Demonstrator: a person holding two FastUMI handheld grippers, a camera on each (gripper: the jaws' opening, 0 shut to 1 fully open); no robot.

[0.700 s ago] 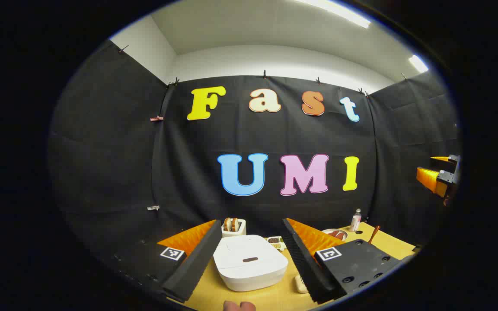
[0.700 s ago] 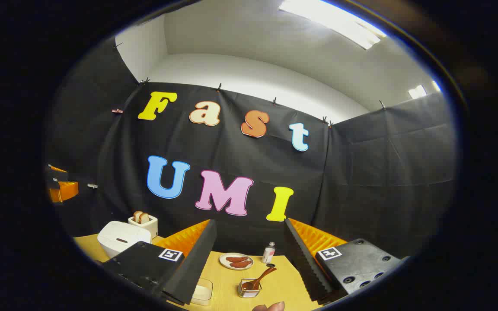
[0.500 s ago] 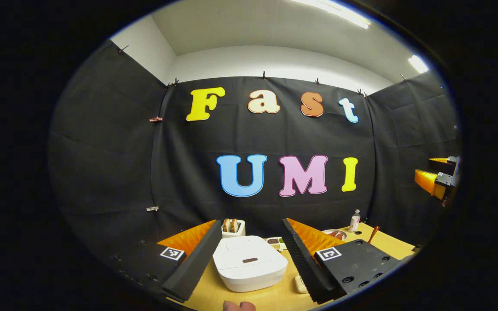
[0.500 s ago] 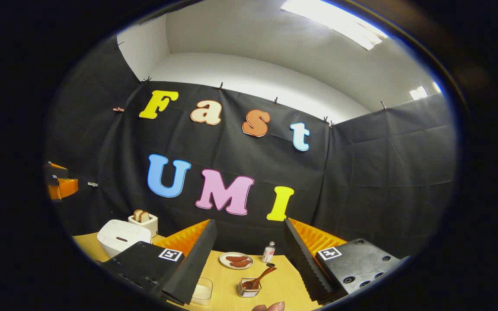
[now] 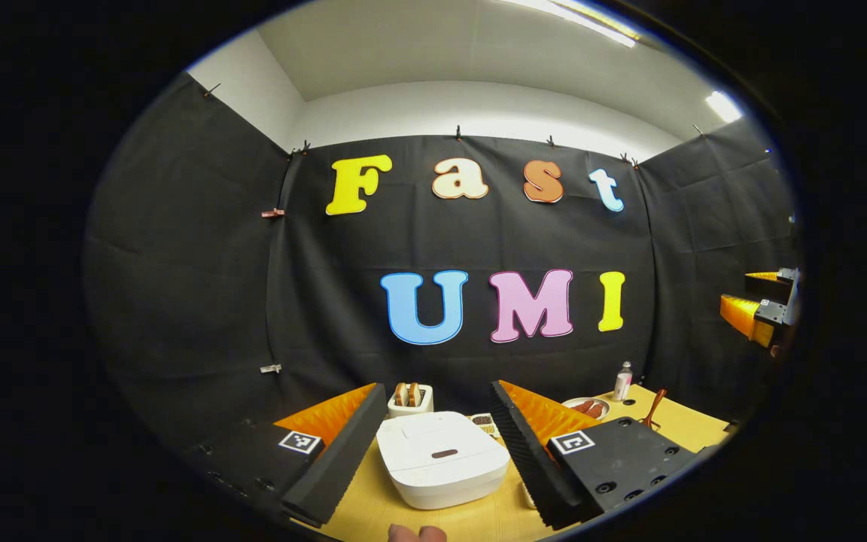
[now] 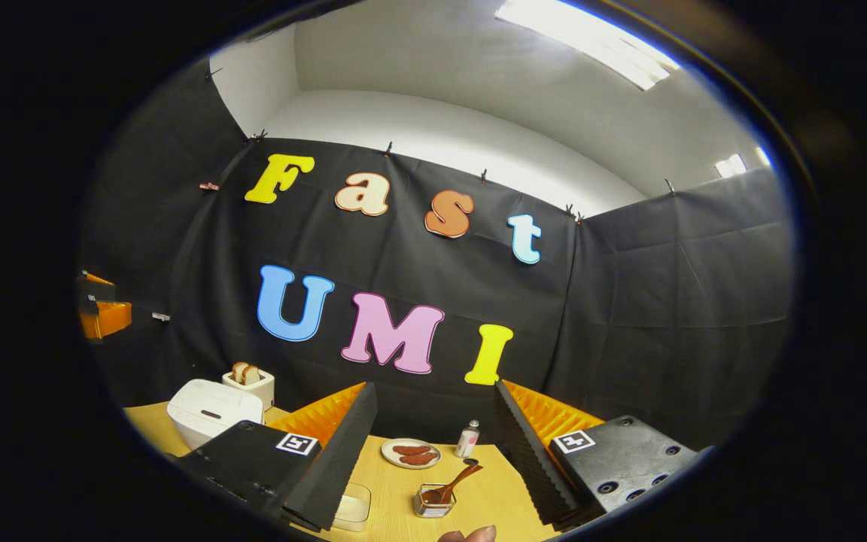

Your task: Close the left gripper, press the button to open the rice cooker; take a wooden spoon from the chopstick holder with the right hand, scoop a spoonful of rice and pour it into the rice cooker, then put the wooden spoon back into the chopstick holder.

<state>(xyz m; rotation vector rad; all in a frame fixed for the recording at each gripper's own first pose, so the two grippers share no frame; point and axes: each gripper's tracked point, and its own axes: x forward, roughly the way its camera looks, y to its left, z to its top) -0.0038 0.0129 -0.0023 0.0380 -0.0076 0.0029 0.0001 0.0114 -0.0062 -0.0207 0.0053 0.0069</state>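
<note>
In the left gripper view, the left gripper (image 5: pixel 433 444) hangs above the yellow table (image 5: pixel 373 512) with its jaws spread wide and empty; the white rice cooker (image 5: pixel 442 457), lid down, sits between the fingers and just beyond them. A toaster (image 5: pixel 410 399) stands behind the cooker. In the right gripper view, the right gripper (image 6: pixel 433 452) is likewise agape, holding nothing; the wooden spoon (image 6: pixel 454 483) leans in the chopstick holder (image 6: pixel 433 501) between its fingers, a plate of sausages (image 6: pixel 411 454) behind the holder, the cooker (image 6: pixel 214 412) well off to its left.
</note>
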